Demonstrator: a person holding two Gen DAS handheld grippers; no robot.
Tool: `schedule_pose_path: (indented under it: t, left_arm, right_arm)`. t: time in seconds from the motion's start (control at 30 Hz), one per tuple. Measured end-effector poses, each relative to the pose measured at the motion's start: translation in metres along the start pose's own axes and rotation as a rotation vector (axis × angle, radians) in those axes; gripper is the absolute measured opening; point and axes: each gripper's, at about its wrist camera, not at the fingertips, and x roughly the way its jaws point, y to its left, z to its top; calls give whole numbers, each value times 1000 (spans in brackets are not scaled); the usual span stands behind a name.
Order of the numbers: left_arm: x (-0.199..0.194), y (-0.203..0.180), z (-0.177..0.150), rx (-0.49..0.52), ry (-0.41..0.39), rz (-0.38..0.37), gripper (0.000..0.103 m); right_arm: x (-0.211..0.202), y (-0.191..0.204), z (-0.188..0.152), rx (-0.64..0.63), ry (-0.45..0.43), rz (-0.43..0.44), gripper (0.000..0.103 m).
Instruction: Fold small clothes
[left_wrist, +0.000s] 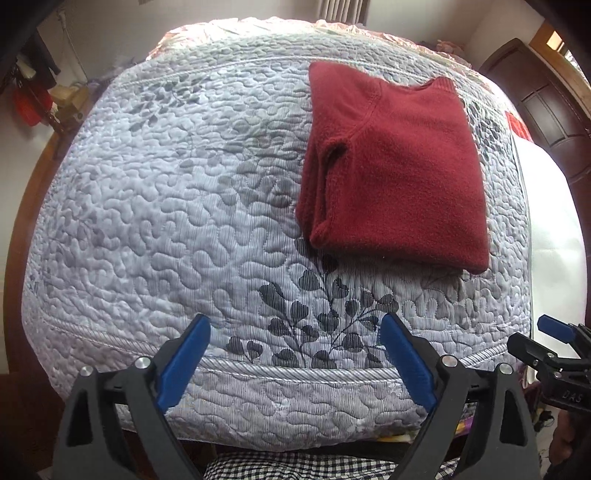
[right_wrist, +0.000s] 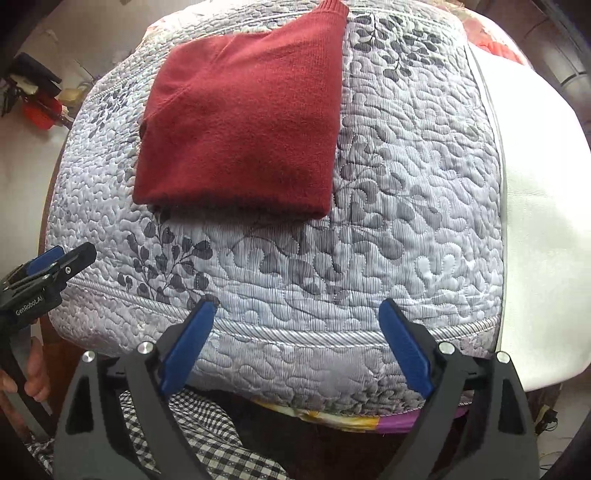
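Note:
A dark red sweater (left_wrist: 399, 166) lies folded into a rectangle on the grey quilted bedspread (left_wrist: 166, 221), its collar at the far end. In the right wrist view the same sweater (right_wrist: 243, 129) lies ahead and to the left. My left gripper (left_wrist: 295, 326) hovers open over the bed's near edge, well short of the sweater, with nothing between its blue pads. My right gripper (right_wrist: 297, 312) is also open and empty, near the front hem of the bedspread (right_wrist: 406, 221). Each gripper shows at the side of the other's view: the right gripper (left_wrist: 546, 339), the left gripper (right_wrist: 62, 262).
A white padded panel (right_wrist: 546, 221) borders the bed on the right. A dark wooden door (left_wrist: 535, 107) stands at the far right. Red and black items (left_wrist: 29, 99) hang by the wall at the left. Checked fabric (right_wrist: 192, 417) and a hand (right_wrist: 33, 373) are below.

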Motion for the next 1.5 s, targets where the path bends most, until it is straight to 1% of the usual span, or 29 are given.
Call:
schedule_pose_path:
  t: [0.07,0.17,0.47,0.63,0.87,1.23,1.5]
  left_arm:
    - [-9,-2,2,9,-10,2,95]
    - [-22,-2,3,0,-13,-19,96]
    - [-61,-4,3,16,-76,31,99]
    - [-73,-7,5,22,-89,24,99]
    - [-80,-11,5,36,-108,35,99]
    - [-78,-12,5,41,-101,42,99]
    - [-68,-13,0,48,-55,34,99]
  right_arm:
    - [-11,1,-1,4,-16,-4,90]
    - [-22,6,-1,6,-39,-2,90]
    - [-56,21,-4,-17,-89,0,91]
    - [-65,29,-2,-34,-108,-6,91]
    - [-64,30,-3,-26,-102,-15,91]
    - [-62,31,-3,-21,-99,-20,91]
    - [-56,32,-2,-23,-80,-24,91]
